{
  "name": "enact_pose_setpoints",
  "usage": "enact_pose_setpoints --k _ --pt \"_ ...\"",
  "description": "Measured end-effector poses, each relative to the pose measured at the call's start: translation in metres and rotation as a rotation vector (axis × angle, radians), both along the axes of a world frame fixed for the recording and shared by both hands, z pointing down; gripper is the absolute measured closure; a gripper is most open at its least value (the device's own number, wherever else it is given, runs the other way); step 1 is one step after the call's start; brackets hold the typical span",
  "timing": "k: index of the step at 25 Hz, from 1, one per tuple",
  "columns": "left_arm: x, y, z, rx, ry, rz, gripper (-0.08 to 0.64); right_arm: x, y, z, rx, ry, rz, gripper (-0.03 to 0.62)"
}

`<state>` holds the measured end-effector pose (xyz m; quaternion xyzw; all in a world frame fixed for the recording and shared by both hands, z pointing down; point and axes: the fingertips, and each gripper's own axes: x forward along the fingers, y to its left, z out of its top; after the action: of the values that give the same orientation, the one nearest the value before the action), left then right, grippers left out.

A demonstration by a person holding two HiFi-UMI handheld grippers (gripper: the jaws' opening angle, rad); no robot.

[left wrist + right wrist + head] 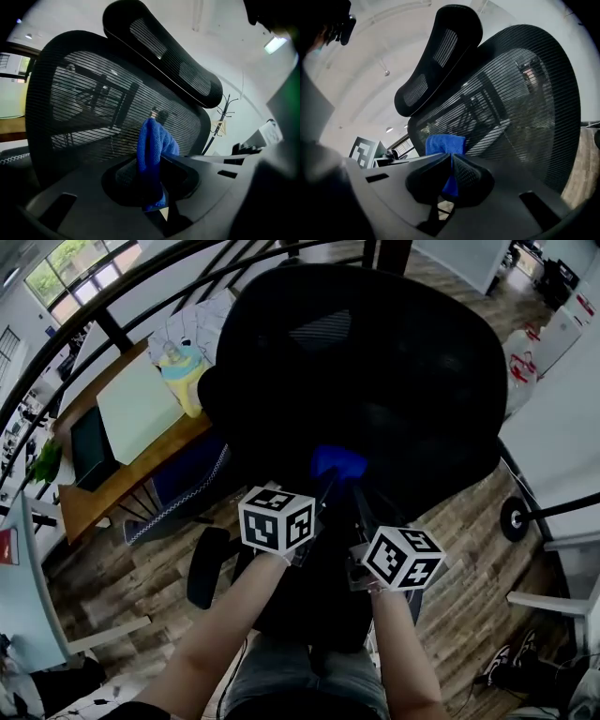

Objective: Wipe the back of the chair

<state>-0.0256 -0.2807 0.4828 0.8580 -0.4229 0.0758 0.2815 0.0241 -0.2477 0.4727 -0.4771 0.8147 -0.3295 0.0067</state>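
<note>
A black mesh office chair back [356, 371] fills the head view, and I look at it from behind. A blue cloth [337, 462] rests against its lower middle. Both grippers are shut on this cloth: the left gripper [326, 482] from the left, the right gripper [356, 488] from the right. In the left gripper view the blue cloth [152, 150] stands pinched in the left gripper [152, 176] before the mesh back [84, 108] and headrest [164, 56]. In the right gripper view the blue cloth [446, 145] is clamped by the right gripper [451, 174] below the headrest [436, 61].
A wooden desk [112, 486] with a pale pad [136, 409] and a yellow item [186, 376] stands at the left. A black armrest [203, 566] is low at the left. At the right are a caster wheel [513, 518] and white furniture [562, 427]. The floor is wood planks [469, 587].
</note>
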Motion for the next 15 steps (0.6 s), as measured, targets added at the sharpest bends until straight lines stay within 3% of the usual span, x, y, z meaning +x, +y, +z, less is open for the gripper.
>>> enact_pose_setpoints --k 15 --pt "-0.116 -0.011 0.002 -0.006 -0.023 -0.199 0.466 -0.093 -0.015 0.002 0.005 -0.001 -0.172 0.561"
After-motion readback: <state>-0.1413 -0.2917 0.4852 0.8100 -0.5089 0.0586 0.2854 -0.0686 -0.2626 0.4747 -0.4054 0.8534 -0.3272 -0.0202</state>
